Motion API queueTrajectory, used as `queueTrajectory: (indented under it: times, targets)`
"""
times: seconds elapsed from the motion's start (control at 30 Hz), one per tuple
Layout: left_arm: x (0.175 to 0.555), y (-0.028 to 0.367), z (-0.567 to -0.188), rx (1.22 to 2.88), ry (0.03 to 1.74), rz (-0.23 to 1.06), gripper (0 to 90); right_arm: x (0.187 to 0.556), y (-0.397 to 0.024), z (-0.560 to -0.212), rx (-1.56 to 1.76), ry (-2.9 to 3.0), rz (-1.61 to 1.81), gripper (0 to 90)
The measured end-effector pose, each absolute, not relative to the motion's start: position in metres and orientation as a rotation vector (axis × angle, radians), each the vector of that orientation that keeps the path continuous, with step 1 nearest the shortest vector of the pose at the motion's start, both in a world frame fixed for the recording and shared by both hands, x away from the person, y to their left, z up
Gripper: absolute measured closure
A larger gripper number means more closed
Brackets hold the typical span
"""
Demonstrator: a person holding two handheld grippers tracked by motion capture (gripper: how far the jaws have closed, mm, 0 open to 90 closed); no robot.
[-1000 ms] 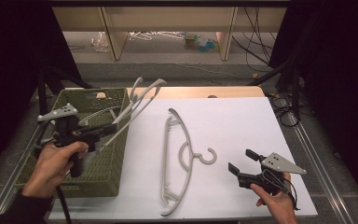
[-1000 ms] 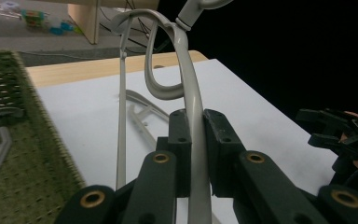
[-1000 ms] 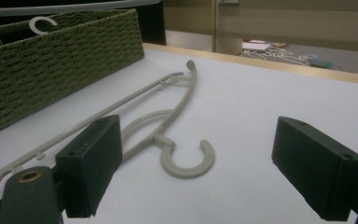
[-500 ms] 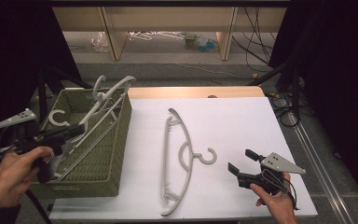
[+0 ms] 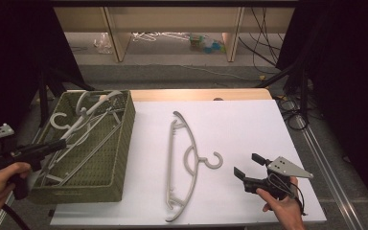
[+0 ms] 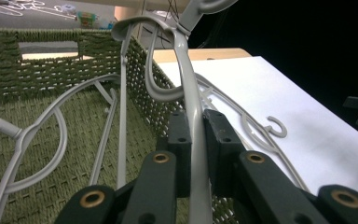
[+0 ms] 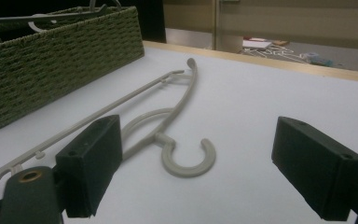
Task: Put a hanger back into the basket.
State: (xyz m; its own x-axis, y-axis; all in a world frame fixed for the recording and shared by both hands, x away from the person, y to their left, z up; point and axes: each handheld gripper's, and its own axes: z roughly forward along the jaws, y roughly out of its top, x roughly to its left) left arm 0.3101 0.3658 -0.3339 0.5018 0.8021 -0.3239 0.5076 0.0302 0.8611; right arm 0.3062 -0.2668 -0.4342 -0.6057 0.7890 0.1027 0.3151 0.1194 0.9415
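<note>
Left gripper (image 5: 52, 145) at the left edge of the green woven basket (image 5: 120, 143), jaws clamped tight on the bar of a grey plastic hanger (image 5: 93, 112); in the left gripper view the bar (image 6: 193, 130) runs straight up between the pads. The held hanger slants across the basket with its far end poking over the far rim. It lies over another grey hanger (image 5: 60, 120) already inside, hook toward the left wall, so the two overlap and crowd the basket. A third hanger (image 5: 184, 163) lies flat on the white table sheet (image 5: 249, 124), hook pointing right, between the basket and the right gripper (image 5: 249, 165). Right gripper hovers low near the front right of the sheet, jaws wide apart, nothing between them; in the right gripper view the loose hanger's hook (image 7: 189, 161) sits just ahead of the pads. Cables and clutter on the floor beyond the table. Versus a second ago: left hand has pulled out to the left and a bit lower, the held hanger has come down from standing above the basket's right wall to lying in it; right hand and flat hanger unchanged.
</note>
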Motion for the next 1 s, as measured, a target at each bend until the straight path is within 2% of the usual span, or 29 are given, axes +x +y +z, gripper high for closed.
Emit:
queueTrajectory:
  times: [0.33, 0.6, 0.73, 1.0]
  targets:
    - [0.332, 0.362, -0.345, 1.688, 1.149, 0.274, 81.2, 0.306, -0.267, -0.434, 1.068, 1.980, 1.492, 17.0]
    - [0.358, 0.364, -0.361, 1.743, 1.216, 0.231, 81.1, 0.306, -0.267, -0.434, 1.065, 1.983, 1.497, 16.9]
    - [0.361, 0.366, -0.365, 1.730, 1.276, 0.237, 80.5, 0.306, -0.267, -0.434, 1.064, 1.984, 1.492, 17.0]
    - [0.369, 0.371, -0.360, 1.822, 1.338, 0.367, 78.8, 0.306, -0.266, -0.435, 1.064, 1.984, 1.495, 17.0]
